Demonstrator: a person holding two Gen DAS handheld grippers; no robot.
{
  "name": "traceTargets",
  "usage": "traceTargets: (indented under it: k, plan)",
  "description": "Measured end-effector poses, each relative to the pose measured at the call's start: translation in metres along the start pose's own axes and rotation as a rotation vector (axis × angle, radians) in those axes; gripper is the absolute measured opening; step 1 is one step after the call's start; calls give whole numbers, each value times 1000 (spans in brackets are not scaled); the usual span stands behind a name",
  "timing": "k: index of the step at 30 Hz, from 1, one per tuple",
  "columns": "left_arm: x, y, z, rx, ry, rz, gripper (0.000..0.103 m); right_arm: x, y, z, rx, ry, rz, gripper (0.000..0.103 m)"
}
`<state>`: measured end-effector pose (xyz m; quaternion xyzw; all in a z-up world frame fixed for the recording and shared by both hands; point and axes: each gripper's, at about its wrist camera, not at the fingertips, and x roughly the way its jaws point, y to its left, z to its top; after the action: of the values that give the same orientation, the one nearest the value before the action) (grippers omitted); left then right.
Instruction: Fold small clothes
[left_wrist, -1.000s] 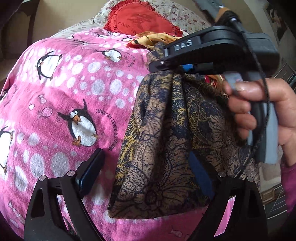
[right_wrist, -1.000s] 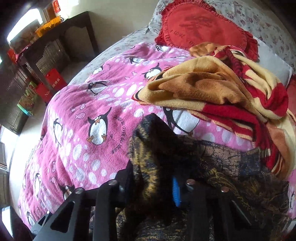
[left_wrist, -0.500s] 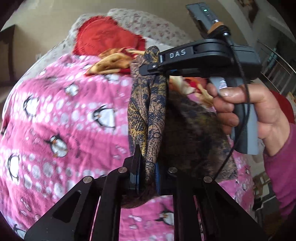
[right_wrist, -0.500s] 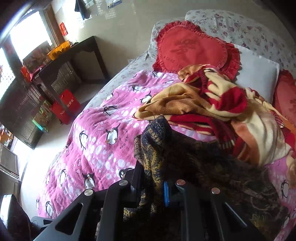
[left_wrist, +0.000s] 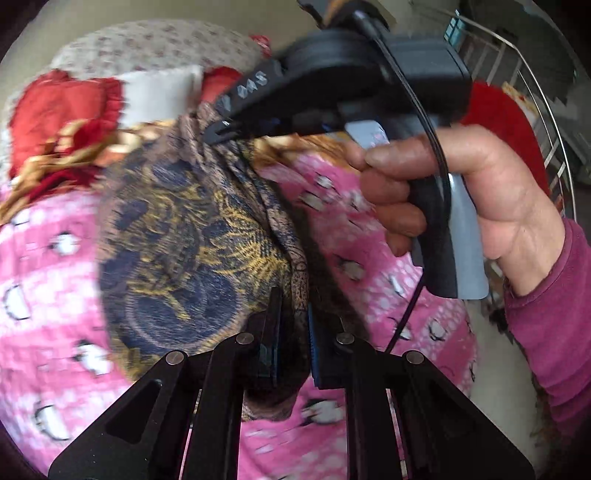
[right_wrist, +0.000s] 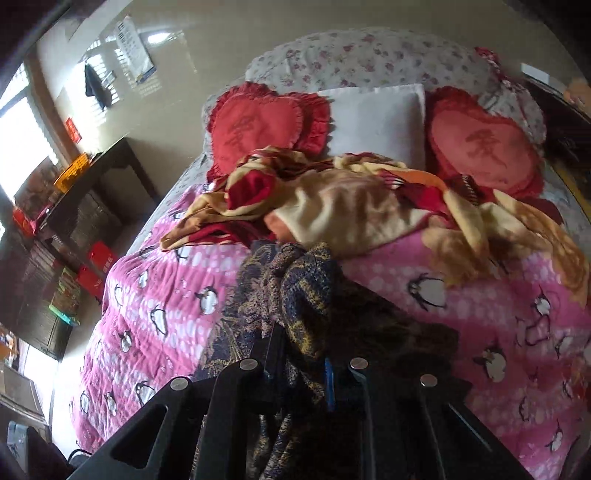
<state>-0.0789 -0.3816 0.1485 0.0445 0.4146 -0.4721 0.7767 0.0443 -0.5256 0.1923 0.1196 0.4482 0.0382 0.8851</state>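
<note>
Left wrist view: left claw (left_wrist: 293, 332) clamps one dark cloth (left_wrist: 184, 236); right claw (left_wrist: 221, 129) pinches its top, held above the bed (left_wrist: 55, 295). Step: spreading before folding; next, lay it flat.

Right wrist view: right claw (right_wrist: 304, 354) grips cloth (right_wrist: 291, 288); two heart cushions (right_wrist: 258, 125), one blanket (right_wrist: 351, 206).

Black left gripper (left_wrist: 291, 332) with silver screws; black right gripper (left_wrist: 221, 131) marked "DAS", black cable; bare hand (left_wrist: 461, 192), magenta sleeve (left_wrist: 554, 314).

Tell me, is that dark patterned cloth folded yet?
No. The cloth hangs bunched between the left tool and right tool.
</note>
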Motion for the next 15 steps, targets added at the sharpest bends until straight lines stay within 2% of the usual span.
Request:
traceTargets:
  k: [4, 6, 7, 8, 9, 10, 11, 12, 14, 15]
  plan:
    - [47, -20, 1, -3, 70, -17, 11, 12, -52, -24, 88, 21, -56, 15]
    - [66, -20, 0, -30, 127, -58, 11, 26, -67, -33, 136, 35, -61, 18]
    - [70, -19, 0, -39, 156, -65, 11, 31, -76, -37, 166, 32, -59, 25]
    - [70, -17, 1, -45, 177, -59, 11, 29, -81, -41, 183, 14, -74, 43]
    - [64, -15, 2, -44, 186, -59, 11, 23, -83, -45, 188, -13, -95, 50]
    - [56, -13, 2, -35, 177, -55, 14, 17, -81, -47, 188, -36, -102, 50]
    - [41, -9, 3, -22, 154, -42, 25, 6, -82, -51, 193, -61, -84, 50]
    - [31, 1, 6, -13, 133, -26, 47, -2, -84, -55, 201, -71, -57, 50]
    - [2, 16, 4, -18, 69, 42, 70, -20, -79, -68, 215, -73, 6, 51]
    - [-9, 25, 3, -25, 32, 76, 71, -26, -74, -76, 211, -74, 41, 51]
